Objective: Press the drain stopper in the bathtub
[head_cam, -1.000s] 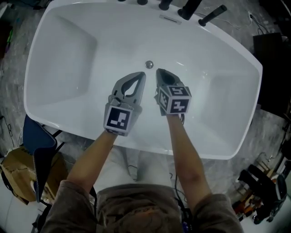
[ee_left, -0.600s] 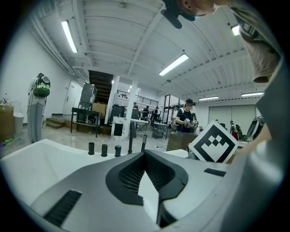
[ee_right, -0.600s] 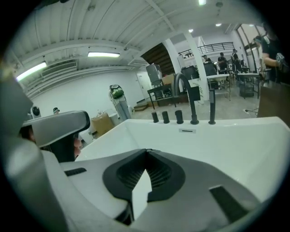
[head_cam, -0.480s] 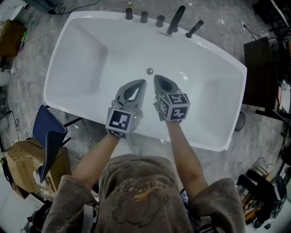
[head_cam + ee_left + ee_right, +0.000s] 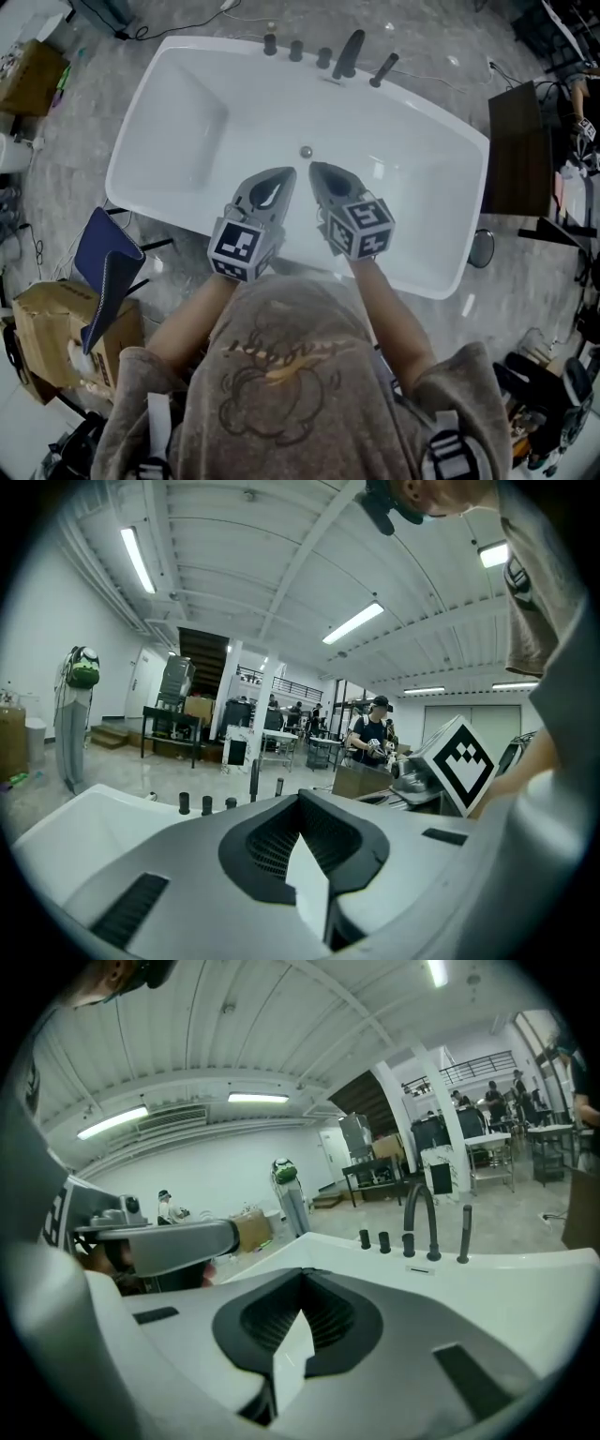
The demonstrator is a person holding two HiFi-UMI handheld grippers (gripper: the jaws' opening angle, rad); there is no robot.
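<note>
Our left gripper and right gripper hung shut and empty, well clear of the stopper mid-floor in the tub near the taps, so we risked missing it and jabbing the floor.

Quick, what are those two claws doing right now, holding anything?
Left gripper: closed, holding nothing.
Right gripper: closed, holding nothing.

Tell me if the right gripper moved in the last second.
Yes. The right gripper has drawn back toward the near rim of the bathtub.
</note>
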